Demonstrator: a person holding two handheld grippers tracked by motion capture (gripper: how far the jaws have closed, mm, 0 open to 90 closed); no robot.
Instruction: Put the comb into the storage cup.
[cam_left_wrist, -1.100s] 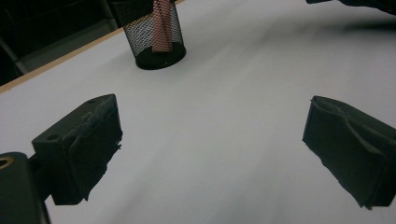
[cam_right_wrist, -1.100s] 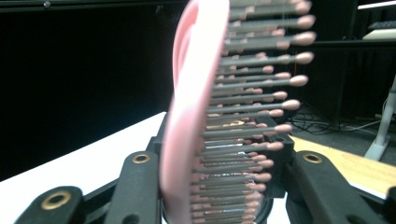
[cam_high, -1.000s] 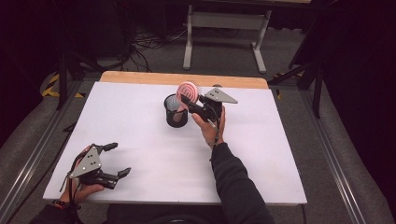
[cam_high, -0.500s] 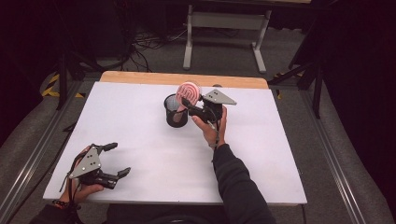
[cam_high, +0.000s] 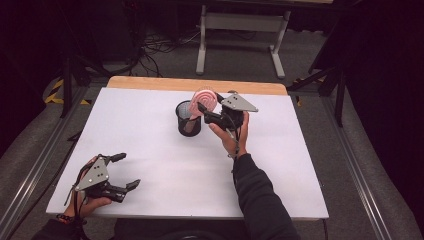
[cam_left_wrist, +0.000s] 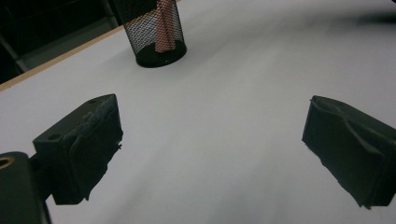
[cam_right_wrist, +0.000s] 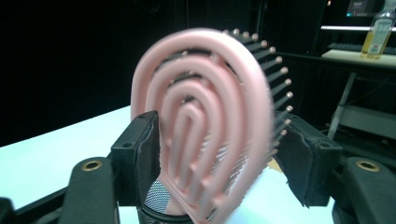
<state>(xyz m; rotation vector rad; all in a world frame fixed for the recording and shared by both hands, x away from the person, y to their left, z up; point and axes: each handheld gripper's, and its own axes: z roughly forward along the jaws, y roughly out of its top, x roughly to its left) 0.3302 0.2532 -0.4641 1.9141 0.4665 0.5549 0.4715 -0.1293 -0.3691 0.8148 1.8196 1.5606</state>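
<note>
Pink hairbrush (cam_right_wrist: 205, 126): oval head of concentric loops, ball-tipped bristles off one side, slightly motion-blurred. It stands handle-down in the black mesh cup (cam_high: 189, 118), head sticking out above the rim; handle visible through the mesh in the left gripper view (cam_left_wrist: 164, 28).

Right gripper (cam_high: 206, 111) sits level at the cup's right, jaws either side of the brush head. They've just been opening (left pad at the head's edge, visible gap on the bristle side), so released, not clamped.

Left gripper (cam_high: 124, 171) rests near the front-left corner of the white table (cam_high: 150, 165), well apart from the cup, jaws spread wide over bare tabletop. A table frame (cam_high: 240, 22) stands beyond the far edge.
</note>
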